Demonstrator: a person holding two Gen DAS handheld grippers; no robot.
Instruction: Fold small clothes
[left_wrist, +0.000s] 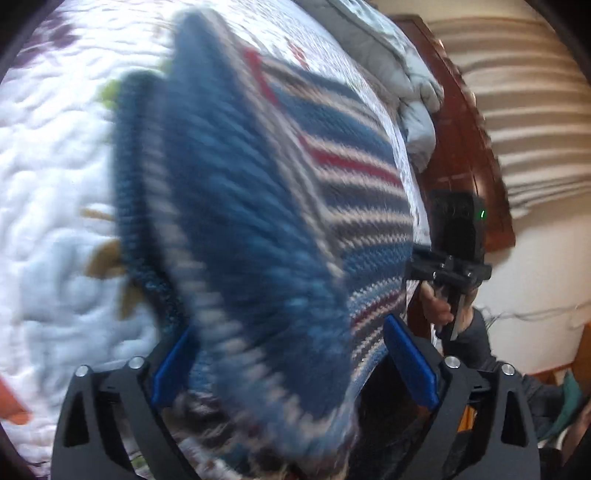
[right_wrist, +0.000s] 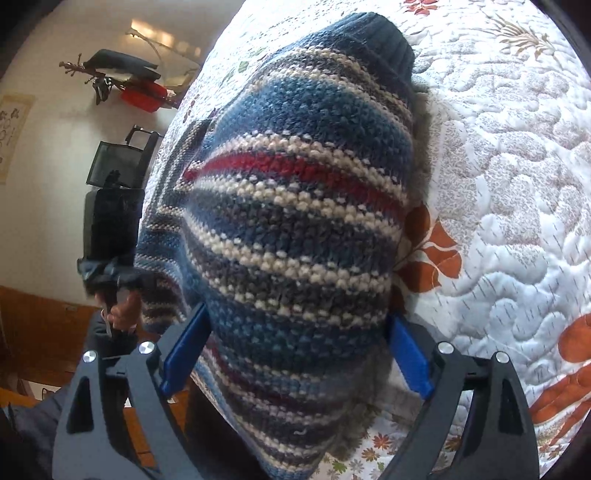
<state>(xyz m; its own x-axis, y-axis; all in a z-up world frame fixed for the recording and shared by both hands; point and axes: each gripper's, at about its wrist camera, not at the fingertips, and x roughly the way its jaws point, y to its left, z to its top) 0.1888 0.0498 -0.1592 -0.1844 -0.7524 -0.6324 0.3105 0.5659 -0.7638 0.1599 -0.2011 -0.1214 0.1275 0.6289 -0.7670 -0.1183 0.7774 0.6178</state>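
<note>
A: On the bed (right_wrist: 517, 155): one striped knit sweater (right_wrist: 295, 221), part lifted. Right hand-held gripper (right_wrist: 295, 354)?

B: I read it wide open, knit between the pads, unpinched. Left hand-held gripper (left_wrist: 291, 365): also spread, fabric draped through; whether it grips, I can't tell.

A: Handling?

B: Soft, thick, floppy, stretchy. I'd pinch the ribbed hem (right_wrist: 384, 40) or a side seam.

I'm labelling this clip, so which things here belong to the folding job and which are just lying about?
Job:
striped knit sweater
left gripper
right gripper
quilted bedspread, the work surface

Lying about:
grey duvet
red container on the wall shelf
wooden headboard
</note>
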